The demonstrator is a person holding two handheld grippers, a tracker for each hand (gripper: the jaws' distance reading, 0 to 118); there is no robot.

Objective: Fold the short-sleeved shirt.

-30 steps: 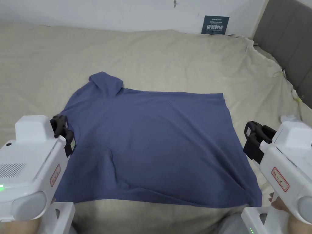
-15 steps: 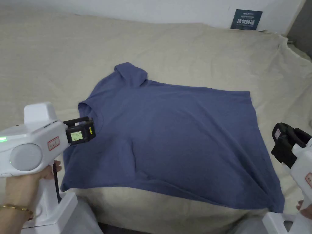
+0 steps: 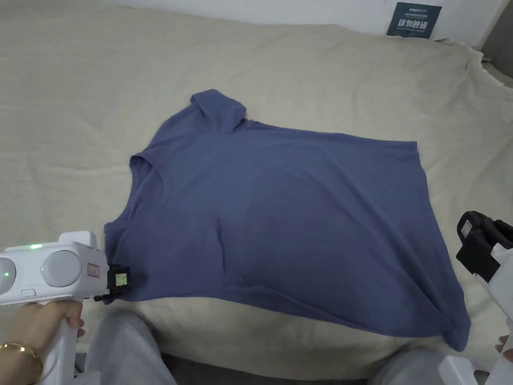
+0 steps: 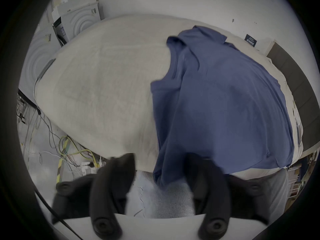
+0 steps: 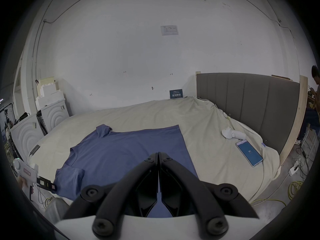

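Lying flat across bed (image 3: 300, 60), blue shirt (image 3: 290, 210), collar leftward, hem rightward.

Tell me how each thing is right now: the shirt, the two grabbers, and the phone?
Blue shirt: spread out on the bed, not yet folded, far sleeve folded over.
Left gripper: open, jaws around the shirt's near corner.
Right gripper: shut, empty.
Phone: lying on the bed, screen lit.

- A staged bedroom inside a lab or workshop: a bed (image 5: 199, 122) with a beige sheet and a grey padded headboard (image 5: 247, 105)
- Bare white wall (image 5: 138, 53), foam packing blocks (image 5: 49, 89), loose cables (image 4: 69, 150) on a concrete floor (image 5: 277, 214)
- Another person (image 5: 316, 88) sits at the right edge
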